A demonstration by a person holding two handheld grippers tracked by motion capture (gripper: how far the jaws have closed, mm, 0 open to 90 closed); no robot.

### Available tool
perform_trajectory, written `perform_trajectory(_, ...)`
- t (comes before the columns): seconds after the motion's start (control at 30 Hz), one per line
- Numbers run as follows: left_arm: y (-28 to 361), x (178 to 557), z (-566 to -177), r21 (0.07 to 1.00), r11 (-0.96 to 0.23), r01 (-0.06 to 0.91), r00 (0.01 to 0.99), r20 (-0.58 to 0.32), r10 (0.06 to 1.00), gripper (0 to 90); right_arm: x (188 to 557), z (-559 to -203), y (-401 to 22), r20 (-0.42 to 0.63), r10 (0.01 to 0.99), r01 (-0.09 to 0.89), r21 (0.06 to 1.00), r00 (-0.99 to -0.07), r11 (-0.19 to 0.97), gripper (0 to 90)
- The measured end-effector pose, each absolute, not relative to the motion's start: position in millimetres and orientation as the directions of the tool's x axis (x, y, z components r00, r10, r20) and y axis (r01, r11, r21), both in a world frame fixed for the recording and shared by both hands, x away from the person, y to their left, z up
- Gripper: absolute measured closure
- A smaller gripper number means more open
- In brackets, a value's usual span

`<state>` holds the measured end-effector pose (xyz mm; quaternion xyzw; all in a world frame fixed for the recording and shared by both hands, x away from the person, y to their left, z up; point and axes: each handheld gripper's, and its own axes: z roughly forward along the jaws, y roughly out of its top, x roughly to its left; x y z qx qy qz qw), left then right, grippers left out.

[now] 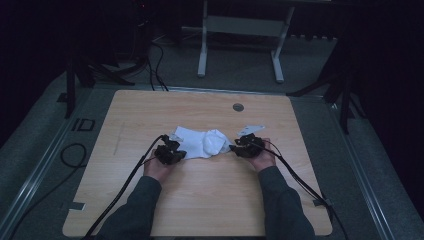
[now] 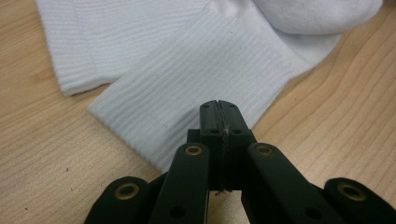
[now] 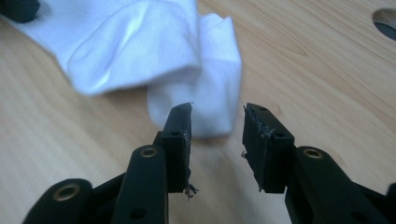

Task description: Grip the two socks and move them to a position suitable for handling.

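Observation:
White socks (image 1: 202, 141) lie bunched in the middle of the wooden table (image 1: 200, 200), between my two grippers. In the left gripper view two ribbed cuffs (image 2: 187, 65) overlap. My left gripper (image 2: 219, 106) is shut, its tips over the nearer cuff's edge, and I see no fabric between the jaws. From above it sits at the socks' left end (image 1: 176, 152). My right gripper (image 3: 217, 114) is open with nothing between its jaws. The folded end of the socks (image 3: 140, 46) lies just ahead of its tips. From above it is at the socks' right end (image 1: 235, 146).
A round cable hole (image 1: 238, 107) sits in the table near its far edge, also in the right gripper view (image 3: 387, 23). A white-legged stand (image 1: 240, 30) is on the floor behind the table. Cables (image 1: 120, 195) trail from both grippers over the near edge.

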<state>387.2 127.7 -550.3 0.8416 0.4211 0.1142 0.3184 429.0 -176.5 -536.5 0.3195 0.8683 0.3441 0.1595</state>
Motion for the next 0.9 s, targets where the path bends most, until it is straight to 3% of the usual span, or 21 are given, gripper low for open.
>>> perform_trajectory(0.1,128,387,-550,0.633,-0.445,0.634,0.621,-0.075,0.78,90.0,438,-540,-169,-0.049,0.662,0.456,0.687,-0.748,0.566,67.4)
perform_trajectory(0.3,128,386,-550,0.632,-0.458,0.626,0.632,-0.066,0.772,90.0,445,-551,-161,-0.071,0.661,0.472,0.645,-0.747,0.602,88.6)
perform_trajectory(0.9,150,360,-550,0.624,-0.503,0.598,0.692,-0.087,0.716,89.9,450,-550,-167,-0.112,0.696,0.488,0.635,-0.709,0.599,88.9)
